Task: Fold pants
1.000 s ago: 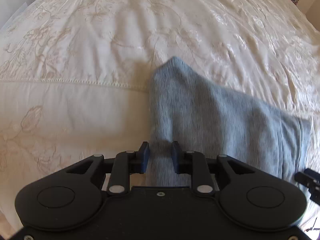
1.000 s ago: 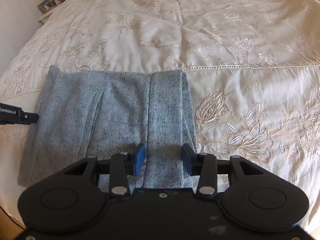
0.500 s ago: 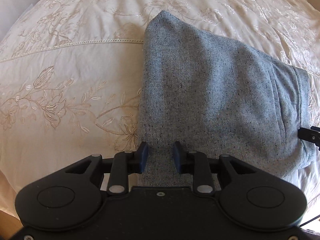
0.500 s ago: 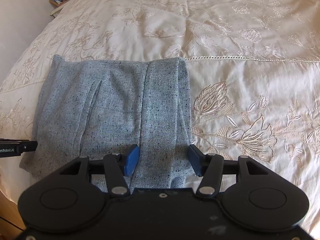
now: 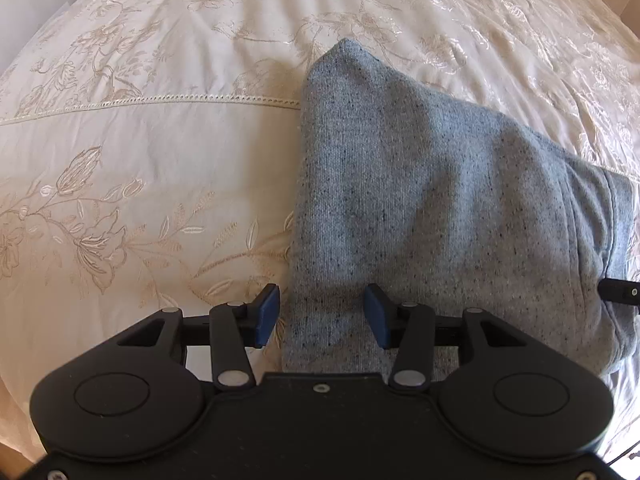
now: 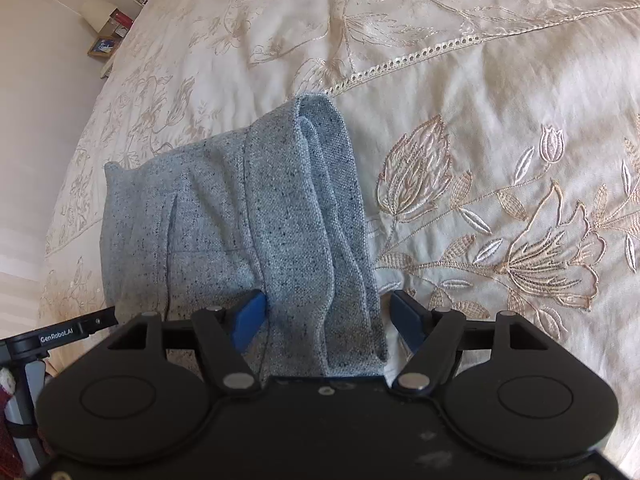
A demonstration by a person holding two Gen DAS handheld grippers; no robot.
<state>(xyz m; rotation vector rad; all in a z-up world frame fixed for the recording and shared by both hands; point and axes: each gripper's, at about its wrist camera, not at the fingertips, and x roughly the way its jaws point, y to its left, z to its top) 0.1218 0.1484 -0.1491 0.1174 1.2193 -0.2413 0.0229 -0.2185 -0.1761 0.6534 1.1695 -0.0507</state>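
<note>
The grey speckled pants (image 5: 432, 200) lie folded into a thick rectangle on the cream embroidered bedspread (image 5: 140, 160). My left gripper (image 5: 322, 316) is open, its blue pads apart over the pants' near left edge. In the right wrist view the pants (image 6: 256, 232) show stacked layers along their right edge. My right gripper (image 6: 330, 320) is open wide, its pads on either side of that layered near edge. The right gripper's tip shows at the left view's right edge (image 5: 620, 292); the left gripper shows at the right view's lower left (image 6: 56, 338).
The bedspread (image 6: 500, 180) stretches far around the pants. A nightstand with a lamp and picture frames (image 6: 108, 28) stands by the wall at the upper left of the right wrist view. The bed's near edge lies just below both grippers.
Both grippers have opened wider; the left had been nearly shut on the pants' edge. The right gripper has tilted and moved closer to the layered edge.
</note>
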